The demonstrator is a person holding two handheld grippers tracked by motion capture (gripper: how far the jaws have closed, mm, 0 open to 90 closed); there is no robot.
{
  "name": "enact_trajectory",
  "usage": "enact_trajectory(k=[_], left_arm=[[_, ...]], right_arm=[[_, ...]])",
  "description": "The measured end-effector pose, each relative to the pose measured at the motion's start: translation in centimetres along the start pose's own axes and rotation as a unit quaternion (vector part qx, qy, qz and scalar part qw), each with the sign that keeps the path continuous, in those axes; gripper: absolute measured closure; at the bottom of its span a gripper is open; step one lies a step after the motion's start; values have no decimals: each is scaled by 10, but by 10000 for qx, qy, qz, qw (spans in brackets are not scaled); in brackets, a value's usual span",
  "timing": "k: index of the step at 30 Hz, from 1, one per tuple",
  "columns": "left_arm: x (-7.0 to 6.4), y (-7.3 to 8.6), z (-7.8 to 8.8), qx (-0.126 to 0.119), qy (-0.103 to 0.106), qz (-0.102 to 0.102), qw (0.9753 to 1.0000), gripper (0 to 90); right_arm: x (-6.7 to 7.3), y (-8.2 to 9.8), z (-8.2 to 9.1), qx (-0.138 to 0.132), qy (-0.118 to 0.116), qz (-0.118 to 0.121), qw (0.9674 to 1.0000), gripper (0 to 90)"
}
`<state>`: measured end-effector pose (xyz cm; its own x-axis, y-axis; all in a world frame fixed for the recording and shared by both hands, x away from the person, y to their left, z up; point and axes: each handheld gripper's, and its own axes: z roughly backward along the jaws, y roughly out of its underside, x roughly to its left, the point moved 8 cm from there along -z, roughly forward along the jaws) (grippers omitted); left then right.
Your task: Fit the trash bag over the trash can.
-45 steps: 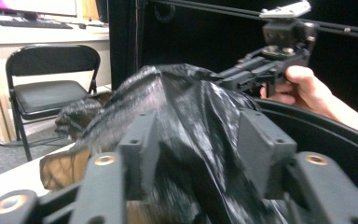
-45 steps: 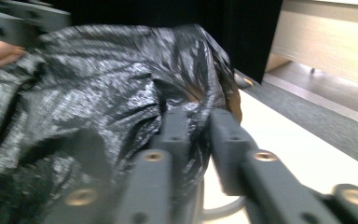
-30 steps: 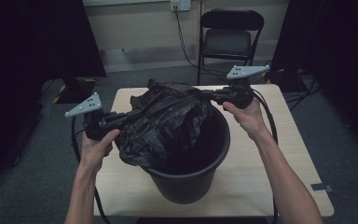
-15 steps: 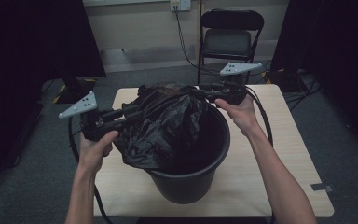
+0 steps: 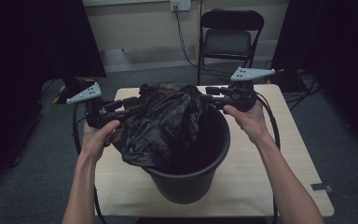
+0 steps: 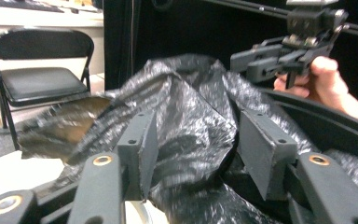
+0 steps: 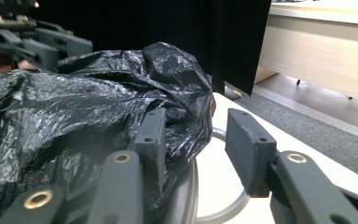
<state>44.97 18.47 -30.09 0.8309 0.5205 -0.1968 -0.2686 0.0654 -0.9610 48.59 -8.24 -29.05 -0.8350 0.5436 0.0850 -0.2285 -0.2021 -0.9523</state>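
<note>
a: dim room, pale wooden table (image 5: 279, 182), and the black bucket (image 5: 191, 182) stands mid-table. how's the lining going?

b: the black bin bag (image 5: 168, 121) is heaped over the bucket's left and far rim. it wants spreading evenly, each edge pulled down outside the rim.

a: and the tongs?

b: left gripper (image 5: 133, 106) has just been opening, jaws part open, bag between them but unpinched. right gripper (image 5: 210, 94), at the bucket's far right rim, likewise part open, one pad brushing plastic. a folding chair (image 5: 228, 42) stands beyond the bucket.
</note>
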Motion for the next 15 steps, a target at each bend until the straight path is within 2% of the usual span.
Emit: enact_trajectory(k=[1, 4, 7, 11, 13, 15], left_arm=[[-1, 3, 0, 30, -18, -46, 10000, 601], [-7, 7, 4, -8, -104, -151, 9998, 776], [-16, 4, 11, -93, -115, -277, 9995, 893], [-30, -7, 12, -57, -25, -432, 9990, 900], [-36, -15, 8, -76, 12, -503, 9987, 900], [-40, -23, 1, -110, 39, -534, 9985, 900]], right_arm=[[1, 0, 0, 17, -6, 3, 10000, 563], [3, -1, 0, 43, -42, -6, 10000, 539], [6, -4, 0, 35, -20, 0, 10000, 498], [15, -15, 0, 6, -41, 117, 9999, 469], [18, -21, -2, 62, 77, 219, 9997, 469], [24, -27, -4, 33, -18, 263, 9996, 459]])
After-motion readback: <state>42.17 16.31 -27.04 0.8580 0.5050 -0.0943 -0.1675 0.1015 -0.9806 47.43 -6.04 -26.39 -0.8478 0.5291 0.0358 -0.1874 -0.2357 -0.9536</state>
